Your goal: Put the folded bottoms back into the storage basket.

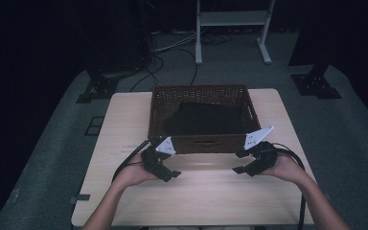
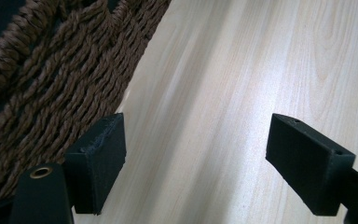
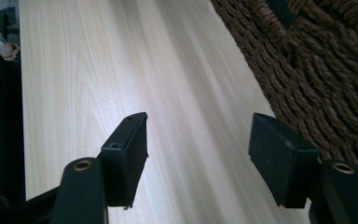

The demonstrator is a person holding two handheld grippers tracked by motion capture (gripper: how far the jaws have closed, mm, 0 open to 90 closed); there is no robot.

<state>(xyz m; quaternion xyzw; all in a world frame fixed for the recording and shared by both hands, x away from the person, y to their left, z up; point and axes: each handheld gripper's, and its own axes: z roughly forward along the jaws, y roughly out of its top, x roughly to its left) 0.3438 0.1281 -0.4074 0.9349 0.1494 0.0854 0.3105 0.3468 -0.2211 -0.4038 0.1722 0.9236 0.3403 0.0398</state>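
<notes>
My left gripper (image 1: 172,175) and right gripper (image 1: 238,169) hover with jaws spread and nothing between them over the pale wooden table (image 1: 196,196), beside the brown woven wicker basket (image 1: 199,143) holding a black cloth (image 1: 206,119).

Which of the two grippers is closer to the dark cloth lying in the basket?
Neither clearly: left gripper sits before the basket's near left corner, right gripper before its near right corner, both open, about equally far from the dark cloth.

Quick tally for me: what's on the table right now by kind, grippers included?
Wicker basket: 1
Black cloth, lying inside the basket: 1
Grippers, both open and empty just in front of the basket: 2, the left gripper and the right gripper
Total: 4
</notes>
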